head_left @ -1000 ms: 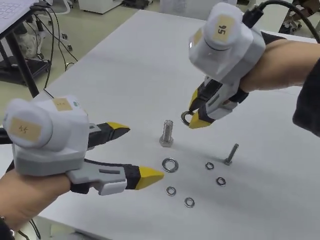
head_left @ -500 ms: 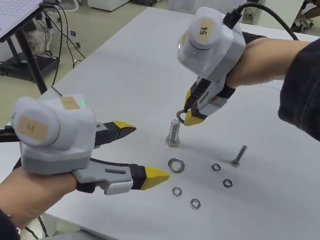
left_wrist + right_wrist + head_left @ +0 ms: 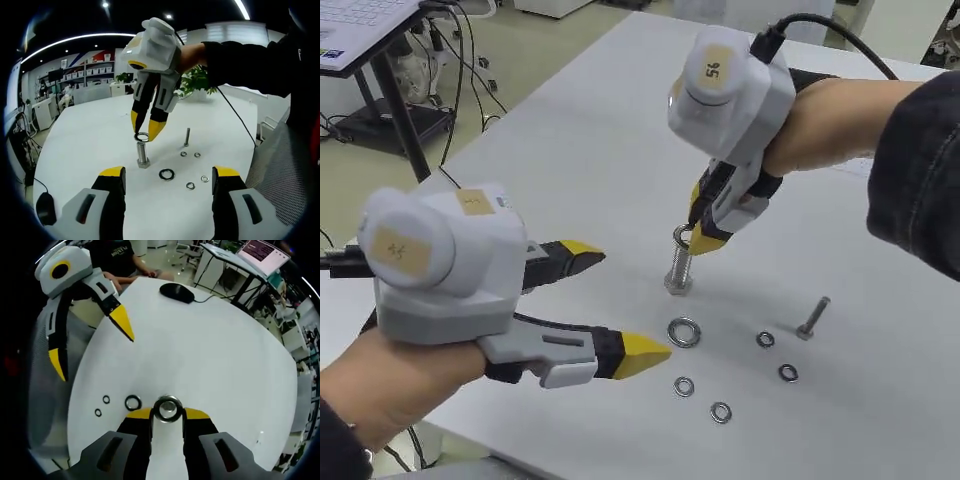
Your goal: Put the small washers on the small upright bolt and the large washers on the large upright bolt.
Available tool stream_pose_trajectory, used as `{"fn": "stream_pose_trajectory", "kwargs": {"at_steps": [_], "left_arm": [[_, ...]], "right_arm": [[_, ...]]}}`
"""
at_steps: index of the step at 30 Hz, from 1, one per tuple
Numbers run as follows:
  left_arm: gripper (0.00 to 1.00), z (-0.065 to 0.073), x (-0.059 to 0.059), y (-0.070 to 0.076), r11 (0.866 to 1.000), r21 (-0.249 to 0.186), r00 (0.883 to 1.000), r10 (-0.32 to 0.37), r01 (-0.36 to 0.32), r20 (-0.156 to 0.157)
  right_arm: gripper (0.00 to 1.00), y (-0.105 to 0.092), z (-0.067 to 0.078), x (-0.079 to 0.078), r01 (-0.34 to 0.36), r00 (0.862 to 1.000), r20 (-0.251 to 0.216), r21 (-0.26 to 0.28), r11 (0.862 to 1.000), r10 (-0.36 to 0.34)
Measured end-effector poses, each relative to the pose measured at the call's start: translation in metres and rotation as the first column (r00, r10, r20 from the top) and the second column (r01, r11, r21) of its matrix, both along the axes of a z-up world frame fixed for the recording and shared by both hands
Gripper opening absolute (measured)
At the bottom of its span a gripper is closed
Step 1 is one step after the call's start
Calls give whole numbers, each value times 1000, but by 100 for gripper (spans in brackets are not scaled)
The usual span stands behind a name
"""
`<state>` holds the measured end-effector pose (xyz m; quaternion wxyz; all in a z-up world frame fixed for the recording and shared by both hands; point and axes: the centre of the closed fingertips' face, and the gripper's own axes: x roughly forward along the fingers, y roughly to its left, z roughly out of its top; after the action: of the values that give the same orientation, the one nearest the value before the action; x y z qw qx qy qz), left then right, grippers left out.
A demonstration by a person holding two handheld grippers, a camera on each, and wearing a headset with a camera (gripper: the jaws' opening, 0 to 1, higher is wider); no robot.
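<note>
Right beneath the right tool [image 3: 144,129], clamped on a large washer [image 3: 142,136], stands the large bolt [image 3: 143,154] — let go off-centre and it could snag the threads, tip and skitter across the bench [image 3: 90,135].

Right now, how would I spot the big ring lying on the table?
Look at the white table and find the large upright bolt. Just in front of it, nearer the person, lies the large washer. The four small washers beside it are much smaller.

Bright overhead light, sharp, fisheye-bent edges.
</note>
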<state>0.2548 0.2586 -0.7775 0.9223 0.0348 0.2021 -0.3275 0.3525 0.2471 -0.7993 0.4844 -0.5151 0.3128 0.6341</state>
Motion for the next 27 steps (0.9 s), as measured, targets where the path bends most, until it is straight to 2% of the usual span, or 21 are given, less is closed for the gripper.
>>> {"fn": "stream_pose_trajectory", "kwargs": {"at_steps": [15, 27], "left_arm": [[69, -2, 0, 0, 1000, -7, 1000, -3, 3, -2], [68, -3, -2, 0, 1000, -11, 1000, -5, 5, -3]], "right_arm": [[23, -1, -14, -1, -3, 1000, -19, -36, 999, 3], [23, 0, -18, -2, -1, 1000, -31, -40, 999, -1]]}}
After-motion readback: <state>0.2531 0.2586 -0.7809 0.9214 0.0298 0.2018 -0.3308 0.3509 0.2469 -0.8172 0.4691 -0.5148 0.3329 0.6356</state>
